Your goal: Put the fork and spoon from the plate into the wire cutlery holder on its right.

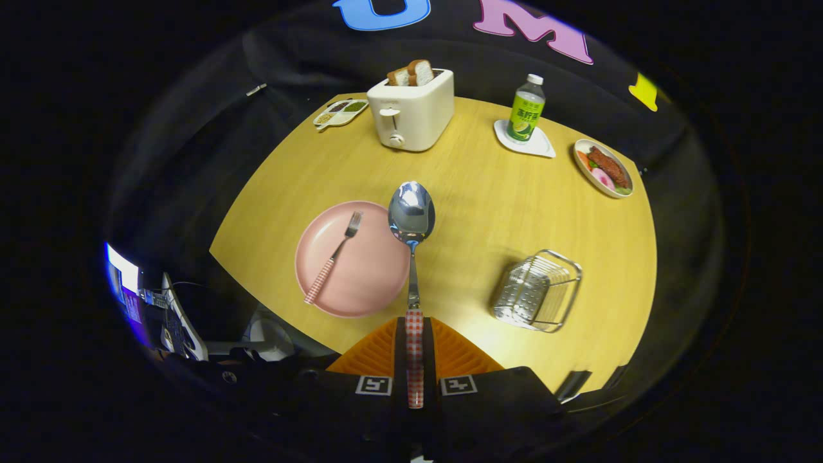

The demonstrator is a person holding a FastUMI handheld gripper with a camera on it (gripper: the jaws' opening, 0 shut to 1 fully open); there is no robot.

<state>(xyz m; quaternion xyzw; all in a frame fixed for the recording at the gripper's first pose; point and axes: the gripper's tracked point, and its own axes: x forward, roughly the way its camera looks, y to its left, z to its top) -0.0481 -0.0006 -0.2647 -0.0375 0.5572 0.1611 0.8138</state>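
Note:
My gripper (415,347) is shut on the checked handle of the spoon (411,218), which sticks straight ahead of the fingers, lifted high over the table, its bowl beside the plate's right rim. The pink plate (373,283) lies below and left of the spoon, with the fork (333,258) lying on it, tines pointing away and checked handle toward me. The wire cutlery holder (539,290) stands on the wooden table to the right of the plate and of the fingers.
Beyond the spoon stands a white toaster (411,116) with bread slices in it. A small snack tray (339,112) lies to its left. A green bottle (527,108) on a white coaster and a dish of food (603,168) sit at the far right.

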